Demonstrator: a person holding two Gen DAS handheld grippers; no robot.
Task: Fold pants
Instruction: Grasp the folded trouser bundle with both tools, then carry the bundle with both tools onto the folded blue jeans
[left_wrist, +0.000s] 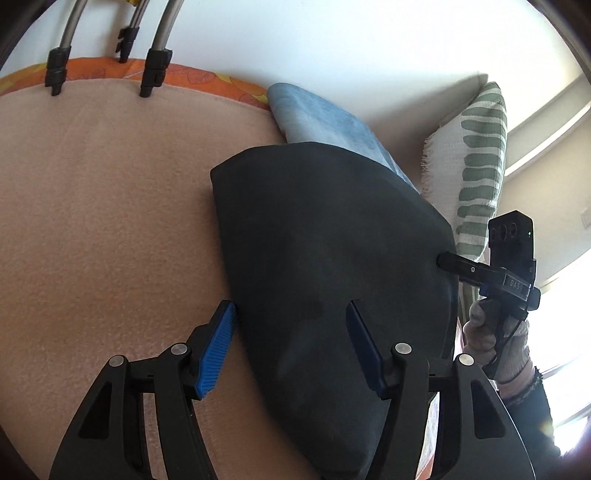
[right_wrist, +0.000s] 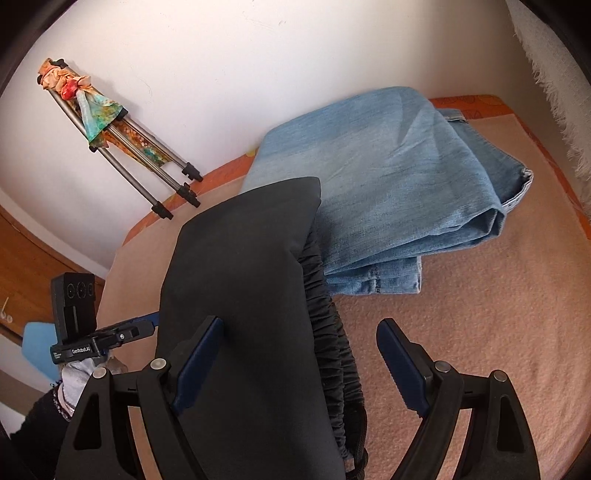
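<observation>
Black cloth, soft and limp: take it by the edges

Black pants (right_wrist: 240, 295) lie folded in a thick pad on the peach blanket (left_wrist: 103, 206) of the bed, their far corner overlapping folded blue jeans (right_wrist: 399, 177) at about one o'clock in the right wrist view. The fabric looks matte, light and floppy, with no stiffness of its own, so it will likely sag if lifted at one point. A gathered elastic waistband (right_wrist: 332, 325) runs down the right side (bulkier, so probably the surest hold). The left gripper (left_wrist: 291, 343) has its fingers spread wide, one blue pad beside the pad's left edge, the other over the cloth, grasping nothing. The right gripper (right_wrist: 299, 365) is likewise released, straddling the waistband. Pinching both layers at opposite edges should keep the fold from sliding apart.
</observation>
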